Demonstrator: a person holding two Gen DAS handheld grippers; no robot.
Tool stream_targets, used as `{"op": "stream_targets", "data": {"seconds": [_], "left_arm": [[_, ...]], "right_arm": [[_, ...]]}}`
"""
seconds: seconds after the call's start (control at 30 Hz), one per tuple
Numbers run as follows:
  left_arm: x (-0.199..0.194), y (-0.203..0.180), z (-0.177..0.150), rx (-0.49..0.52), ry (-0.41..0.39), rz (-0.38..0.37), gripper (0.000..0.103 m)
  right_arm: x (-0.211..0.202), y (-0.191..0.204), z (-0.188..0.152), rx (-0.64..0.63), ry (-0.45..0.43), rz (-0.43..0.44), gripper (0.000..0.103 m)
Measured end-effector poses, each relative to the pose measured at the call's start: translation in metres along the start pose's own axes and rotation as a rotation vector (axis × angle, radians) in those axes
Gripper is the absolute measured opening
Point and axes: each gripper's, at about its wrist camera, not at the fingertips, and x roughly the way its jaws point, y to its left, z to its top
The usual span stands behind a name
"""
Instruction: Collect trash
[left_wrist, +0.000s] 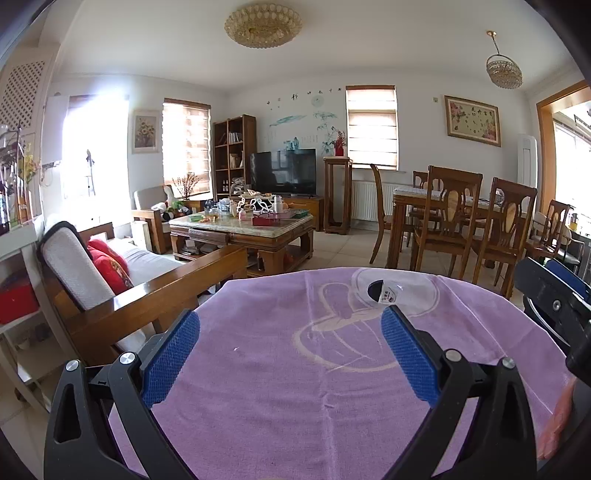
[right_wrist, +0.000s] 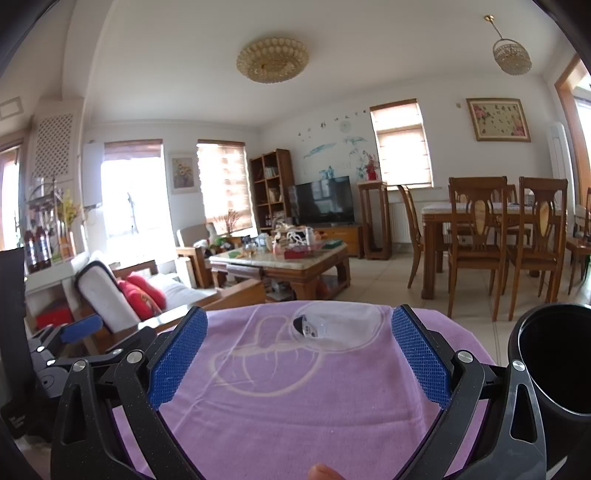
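Observation:
A small crumpled clear wrapper with a dark patch and a printed label (left_wrist: 384, 293) lies near the far edge of the table's purple cloth (left_wrist: 280, 387); it also shows in the right wrist view (right_wrist: 310, 326). My left gripper (left_wrist: 290, 328) is open and empty, short of the wrapper. My right gripper (right_wrist: 299, 332) is open and empty, its fingers on either side of the wrapper's line, still nearer than it. A black cylindrical bin (right_wrist: 554, 362) stands open at the right of the right gripper.
The purple cloth (right_wrist: 295, 406) has a pale looped pattern. Beyond the table are a wooden sofa with red cushions (left_wrist: 110, 266), a cluttered coffee table (left_wrist: 243, 225), and a dining table with chairs (left_wrist: 461, 218). The right gripper shows at the right edge of the left view (left_wrist: 554, 299).

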Motion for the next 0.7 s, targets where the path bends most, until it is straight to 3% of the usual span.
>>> {"op": "stream_targets", "data": {"seconds": [0.7], "left_arm": [[0.0063, 0.0095, 0.001, 0.014, 0.01, -0.001, 0.098]], "right_arm": [[0.0004, -0.0003, -0.0003, 0.0, 0.0, 0.002, 0.099]]}}
